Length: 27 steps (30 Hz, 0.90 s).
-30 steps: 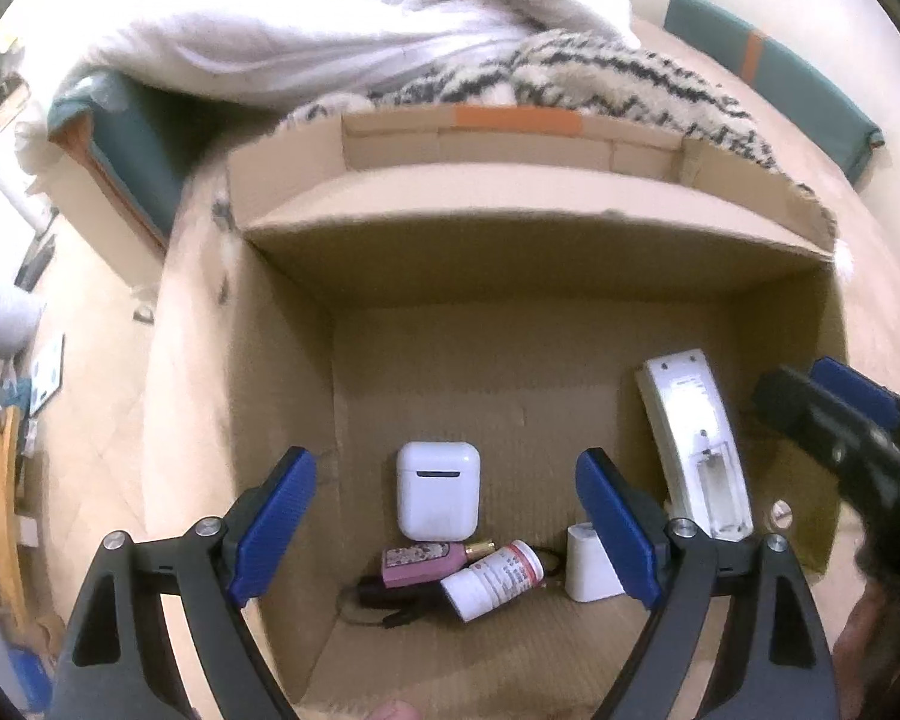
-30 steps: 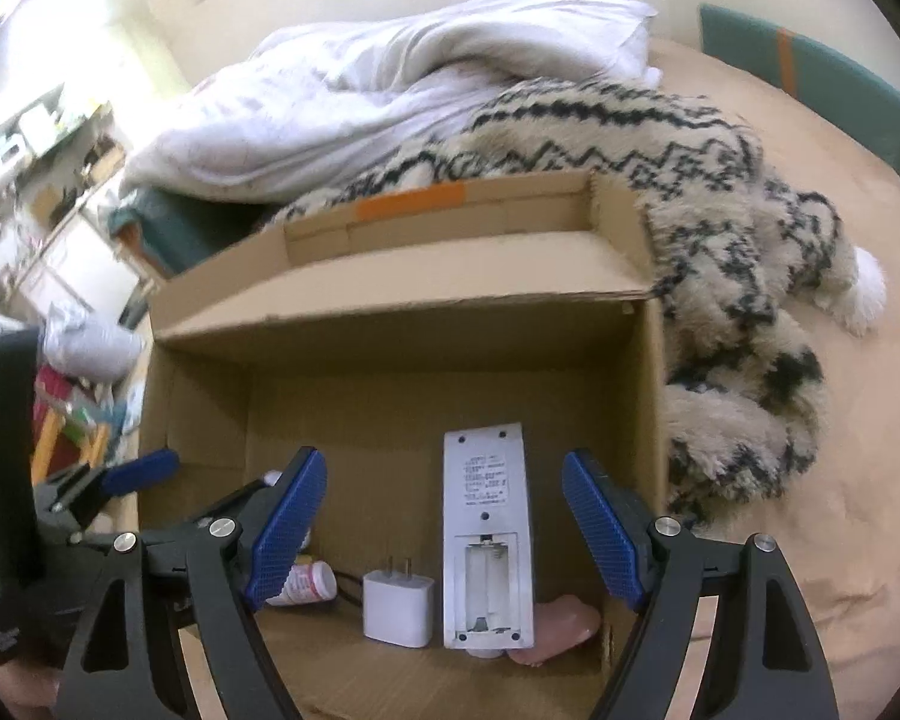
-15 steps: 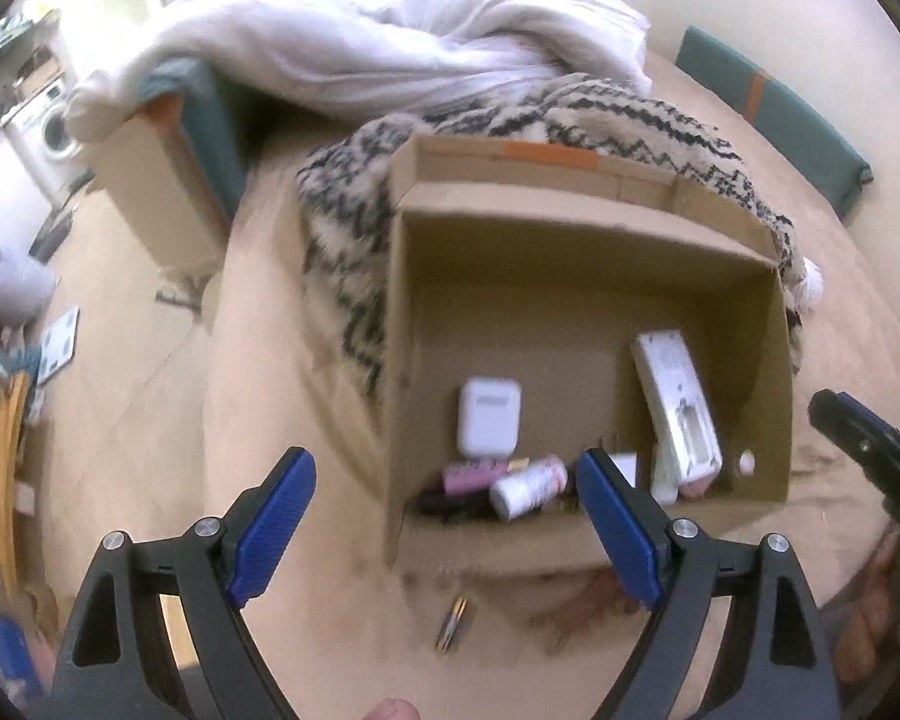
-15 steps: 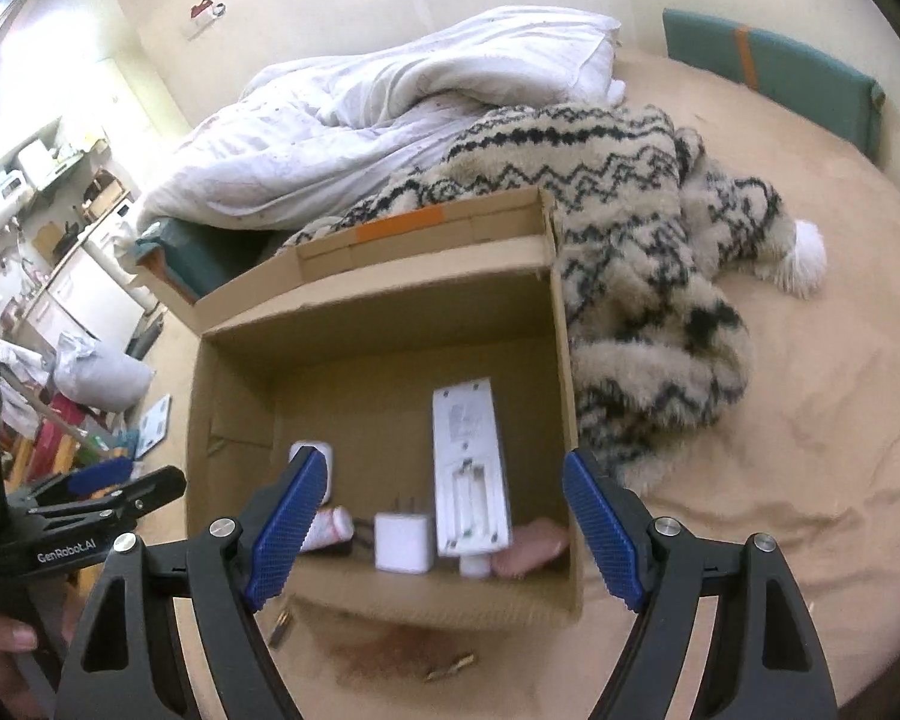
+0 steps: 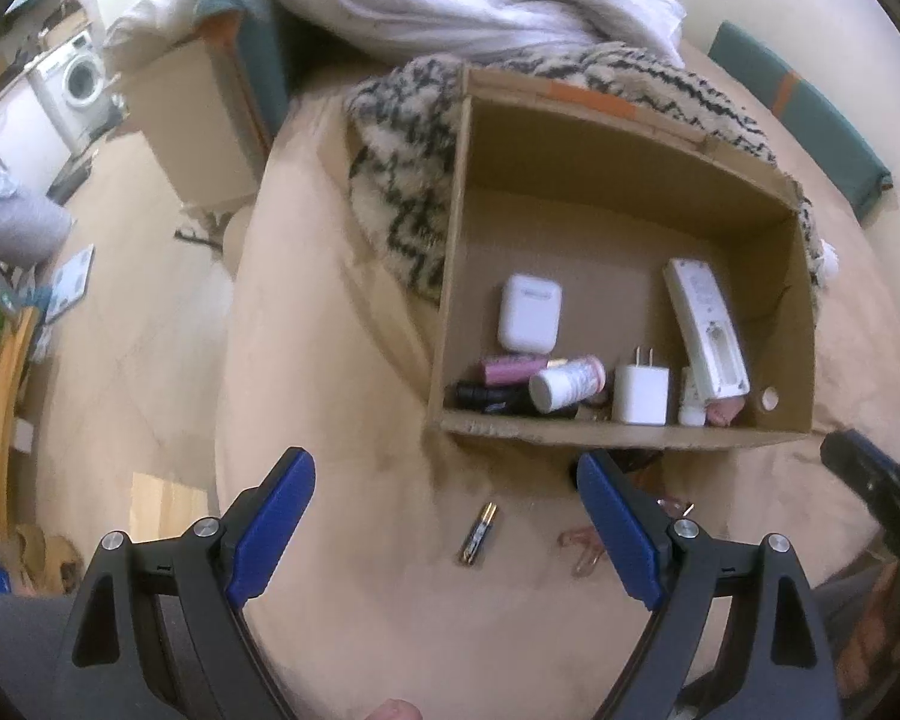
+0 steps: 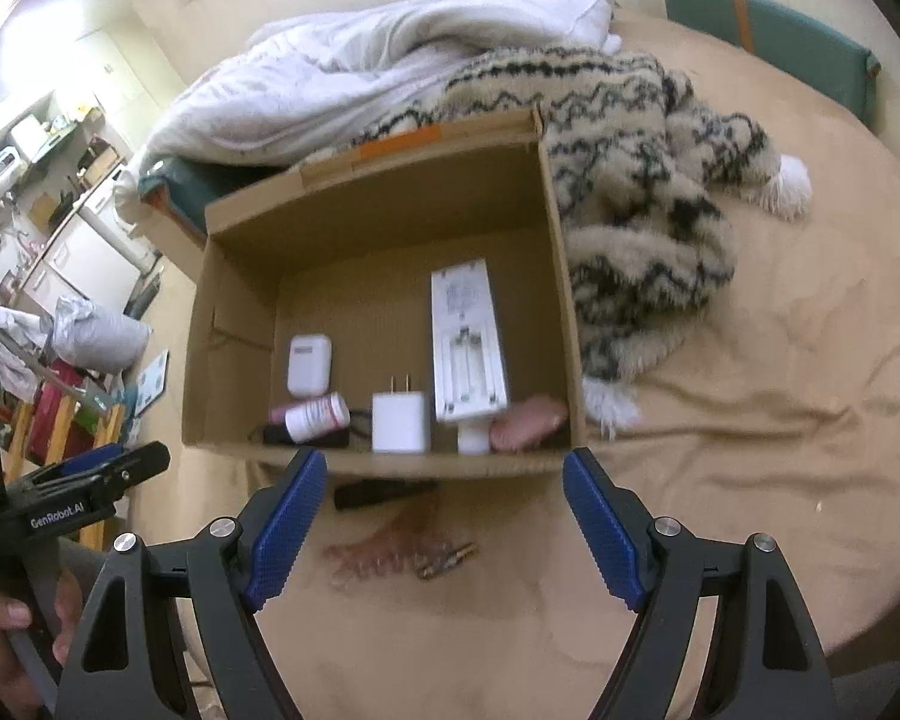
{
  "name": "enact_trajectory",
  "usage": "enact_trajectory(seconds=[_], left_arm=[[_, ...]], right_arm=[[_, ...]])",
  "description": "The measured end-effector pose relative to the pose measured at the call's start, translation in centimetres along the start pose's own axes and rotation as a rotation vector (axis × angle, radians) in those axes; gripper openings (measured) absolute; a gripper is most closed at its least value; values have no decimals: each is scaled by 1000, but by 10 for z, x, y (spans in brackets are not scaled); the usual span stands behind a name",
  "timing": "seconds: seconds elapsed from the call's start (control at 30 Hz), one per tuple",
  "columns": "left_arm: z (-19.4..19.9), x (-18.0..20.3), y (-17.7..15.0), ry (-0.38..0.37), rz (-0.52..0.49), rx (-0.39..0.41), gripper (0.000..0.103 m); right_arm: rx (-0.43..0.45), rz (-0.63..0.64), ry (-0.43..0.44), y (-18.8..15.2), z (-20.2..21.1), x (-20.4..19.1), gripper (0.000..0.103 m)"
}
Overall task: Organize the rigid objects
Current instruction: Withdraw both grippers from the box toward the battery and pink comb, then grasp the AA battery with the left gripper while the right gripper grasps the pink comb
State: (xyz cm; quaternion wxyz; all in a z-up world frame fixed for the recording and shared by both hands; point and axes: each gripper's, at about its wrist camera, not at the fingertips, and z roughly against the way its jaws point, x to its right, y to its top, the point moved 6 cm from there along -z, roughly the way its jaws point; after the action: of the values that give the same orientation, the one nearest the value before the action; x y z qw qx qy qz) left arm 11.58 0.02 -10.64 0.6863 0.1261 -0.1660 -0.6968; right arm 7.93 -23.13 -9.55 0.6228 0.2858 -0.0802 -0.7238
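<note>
1. Both grippers have pulled back from the cardboard box (image 5: pixel 624 432): a second ago the fingers framed the things inside it, and now the whole box sits ahead of them on the tan bedcover (image 5: pixel 342 396).

2. Left wrist view: the left gripper (image 5: pixel 444 522) hangs over the bedcover with its blue pads wide apart and nothing between them except a small battery (image 5: pixel 479 534) lying loose on the cover, short of the box's near wall. Just beside the right pad lies a clear pinkish clip (image 5: pixel 582 546), blurred.

3. Inside the box, along the near wall: a white earbud case (image 5: pixel 529 313), a pink tube (image 5: pixel 513 370), a black item (image 5: pixel 486 397), a white bottle (image 5: pixel 565 384), a white plug adapter (image 5: pixel 641 394), and a white remote (image 5: pixel 705 330) lying back-up with its battery bay open.

4. At the right edge, the tip of the other gripper pokes into view.

5. Right wrist view: the right gripper (image 6: pixel 444 525) also stands open, empty, over the cover in front of the box (image 6: pixel 390 462). Between its pads lie the clear clip (image 6: pixel 384 552) and two small batteries (image 6: pixel 447 561); a black stick-like item (image 6: pixel 384 493) lies against the box's near wall.

6. The remote (image 6: pixel 468 339), adapter (image 6: pixel 399 422), bottle (image 6: pixel 317 417) and earbud case (image 6: pixel 309 363) show inside, with something pink (image 6: pixel 528 420) in the right corner.

7. A patterned fleece blanket (image 6: pixel 630 192) and a white duvet (image 6: pixel 390 48) lie behind the box.
</note>
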Motion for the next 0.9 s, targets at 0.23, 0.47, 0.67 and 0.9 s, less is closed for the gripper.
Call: enact_trajectory(seconds=[0.23, 0.47, 0.67, 0.9], left_arm=[[-14, -16, -5, 18, 61, -38, 88], [-28, -28, -12, 6, 143, -98, 88], [-55, -20, -26, -12, 153, -201, 88], [-93, 14, -45, 3, 5, -328, 60]], right_arm=[[-53, -7, 2, -9, -16, -3, 86], [-132, -51, 11, -18, -36, -1, 86], [-180, -72, 26, -20, -50, -3, 86], [-221, -97, 23, -23, -59, 1, 86]])
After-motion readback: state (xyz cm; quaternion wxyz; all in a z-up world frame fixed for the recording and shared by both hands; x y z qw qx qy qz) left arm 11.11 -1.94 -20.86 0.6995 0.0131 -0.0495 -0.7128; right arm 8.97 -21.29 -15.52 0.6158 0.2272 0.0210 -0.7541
